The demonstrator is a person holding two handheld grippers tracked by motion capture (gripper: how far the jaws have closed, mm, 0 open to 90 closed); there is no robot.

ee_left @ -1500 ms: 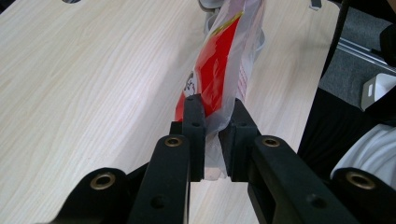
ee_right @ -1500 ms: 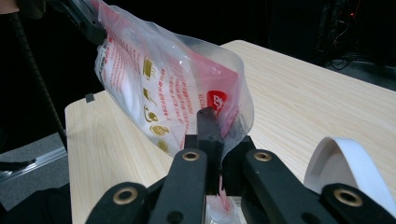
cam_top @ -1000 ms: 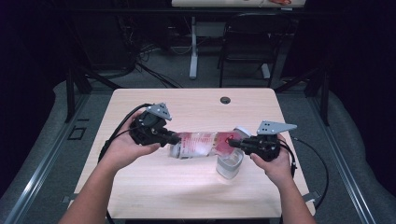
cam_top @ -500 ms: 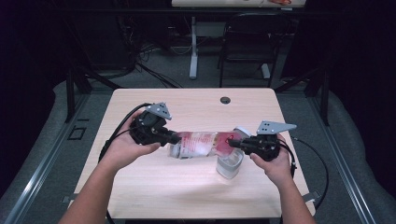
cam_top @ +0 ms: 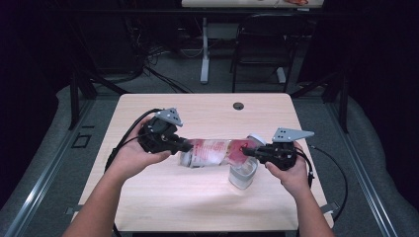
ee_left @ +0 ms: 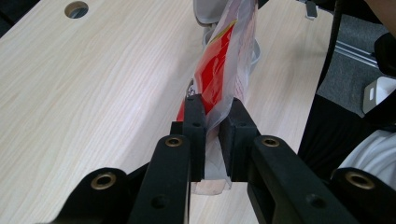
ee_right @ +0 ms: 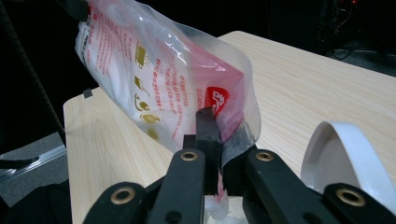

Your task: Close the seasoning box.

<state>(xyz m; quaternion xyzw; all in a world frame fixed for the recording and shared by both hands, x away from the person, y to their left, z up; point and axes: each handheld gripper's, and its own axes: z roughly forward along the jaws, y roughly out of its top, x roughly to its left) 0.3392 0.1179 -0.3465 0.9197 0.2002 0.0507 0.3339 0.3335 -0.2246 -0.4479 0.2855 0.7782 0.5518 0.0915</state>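
Clear plastic pouch [cam_top: 212, 152] with red and white print, stretched level above the wooden table [cam_top: 197, 197] between 2 grippers.

Red panels and a red round logo with white letters too small to read mark the pouch, beside rows of gold pictograms and fine print that stays illegible; what it holds cannot be told. The left gripper [cam_top: 184, 146] is clamped on one end of the pouch, its jaws pinching the film in the left gripper view, and the right gripper [cam_top: 246, 152] is clamped on the other end. Under that end stands a clear container [cam_top: 243, 174] with a white lid [ee_right: 348, 154] close beside the right gripper. A round cable hole [cam_top: 238, 105] sits near the table's far edge, well apart from both hands.
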